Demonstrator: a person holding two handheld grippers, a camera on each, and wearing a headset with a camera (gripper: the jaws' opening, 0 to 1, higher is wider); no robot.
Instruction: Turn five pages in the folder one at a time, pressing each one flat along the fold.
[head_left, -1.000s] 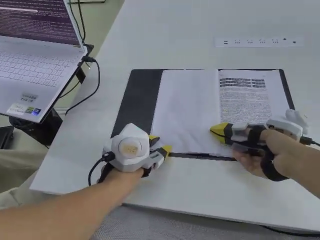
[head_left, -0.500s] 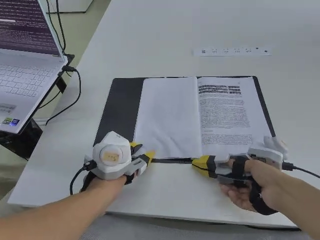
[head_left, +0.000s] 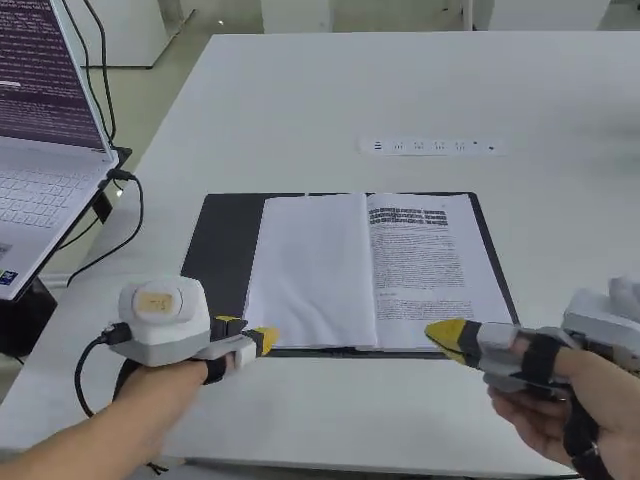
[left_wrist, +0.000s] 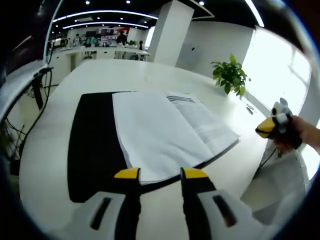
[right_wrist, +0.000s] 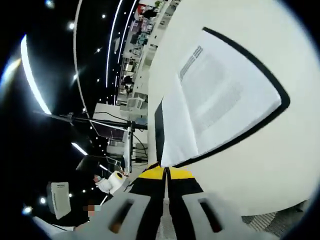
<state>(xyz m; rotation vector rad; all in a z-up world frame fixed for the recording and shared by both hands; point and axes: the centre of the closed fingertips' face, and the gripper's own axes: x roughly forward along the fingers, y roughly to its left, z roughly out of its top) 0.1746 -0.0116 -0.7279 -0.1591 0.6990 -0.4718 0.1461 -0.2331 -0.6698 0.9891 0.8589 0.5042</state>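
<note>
Jaws parted on the left gripper (head_left: 250, 334), pointing right; the right gripper (head_left: 447, 334) faces it, jaws pressed together.

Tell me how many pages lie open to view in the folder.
2. A blank page lies left of the fold, a printed page right of it, in the black folder. More pages may be hidden beneath them.

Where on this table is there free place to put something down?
Free: the table beyond the power strip, and the part right of the folder. Crowded: the front edge, where the left hand-held gripper and right hand-held gripper hover, and the left side by the laptop.
</note>
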